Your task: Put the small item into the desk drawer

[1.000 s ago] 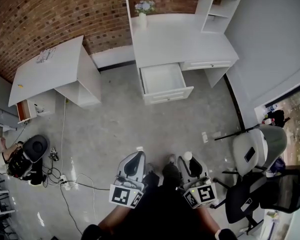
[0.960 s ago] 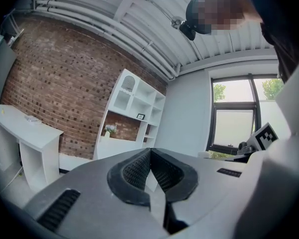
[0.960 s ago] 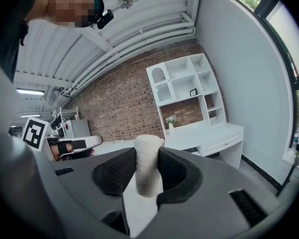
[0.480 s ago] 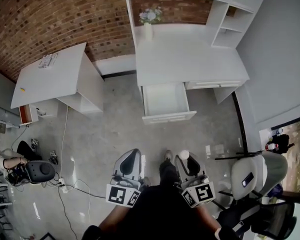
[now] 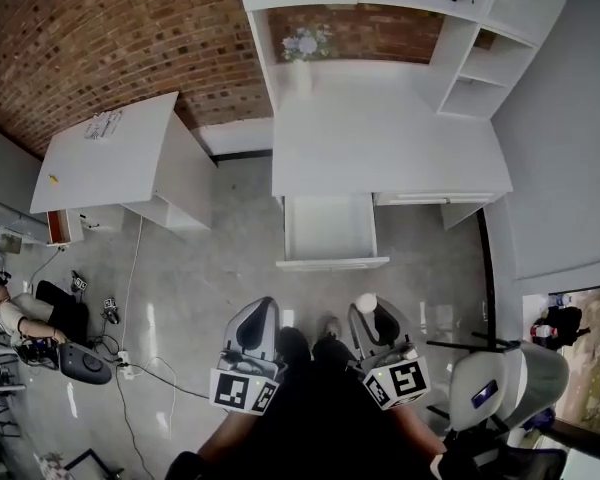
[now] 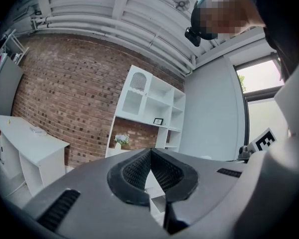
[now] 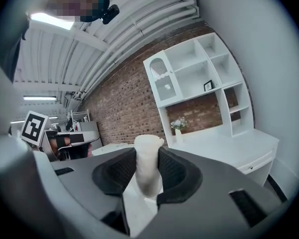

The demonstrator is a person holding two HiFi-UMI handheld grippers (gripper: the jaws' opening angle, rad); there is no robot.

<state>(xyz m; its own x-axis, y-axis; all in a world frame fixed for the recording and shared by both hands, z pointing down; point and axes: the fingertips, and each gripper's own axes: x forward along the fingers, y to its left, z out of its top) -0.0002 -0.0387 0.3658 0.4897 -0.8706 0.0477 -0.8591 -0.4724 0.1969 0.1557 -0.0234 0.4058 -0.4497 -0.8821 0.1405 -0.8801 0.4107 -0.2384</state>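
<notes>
Right tool (image 5: 372, 320) is clenched on the small item (image 7: 147, 163), a pale cream piece with a rounded top that stands upright between the dark ribbed pads; what exactly it is cannot be told from these views, perhaps a little figurine. Left tool (image 6: 150, 171) is closed with its pads meeting and nothing between them. Both are held low at the near edge of the scene, over grey floor. Farther off, the drawer (image 5: 329, 226) stands pulled out from under the left part of a white tabletop (image 5: 380, 148), and it looks bare inside. A vase of flowers (image 5: 306, 53) sits at the far side of that tabletop. As judged, the item is picked up and the drawer is open. Left to do: reach the drawer, set the item inside and let go.
</notes>
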